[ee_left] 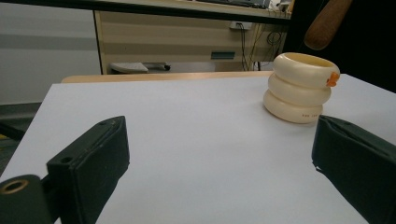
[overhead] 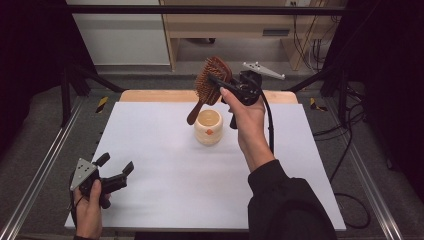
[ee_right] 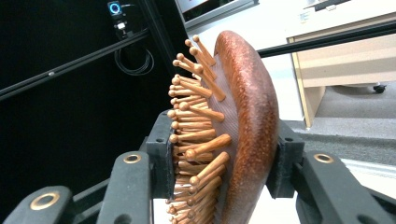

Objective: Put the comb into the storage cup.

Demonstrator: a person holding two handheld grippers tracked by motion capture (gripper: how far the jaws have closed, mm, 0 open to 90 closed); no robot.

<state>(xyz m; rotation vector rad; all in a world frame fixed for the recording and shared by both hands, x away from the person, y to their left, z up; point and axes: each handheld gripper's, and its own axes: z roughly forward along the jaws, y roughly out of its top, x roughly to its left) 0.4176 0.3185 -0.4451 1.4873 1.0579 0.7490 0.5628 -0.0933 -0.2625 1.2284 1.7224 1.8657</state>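
Note:
A brown wooden hairbrush with wooden pins hangs in the air above the far middle of the white table, handle pointing down towards a cream ribbed cup. My right gripper is shut on the brush head; in the right gripper view its pads clamp the pins on one side and the brush's rounded back on the other. My left gripper rests near the table's front left corner, open and with nothing between its jaws. Its own view looks across the table at the cup with an orange mark, and the brush handle hangs above.
A light wooden desk stands beyond the table, with cables at the far right. Black frame bars cross the back and run along both sides. A wooden strip edges the table's far side.

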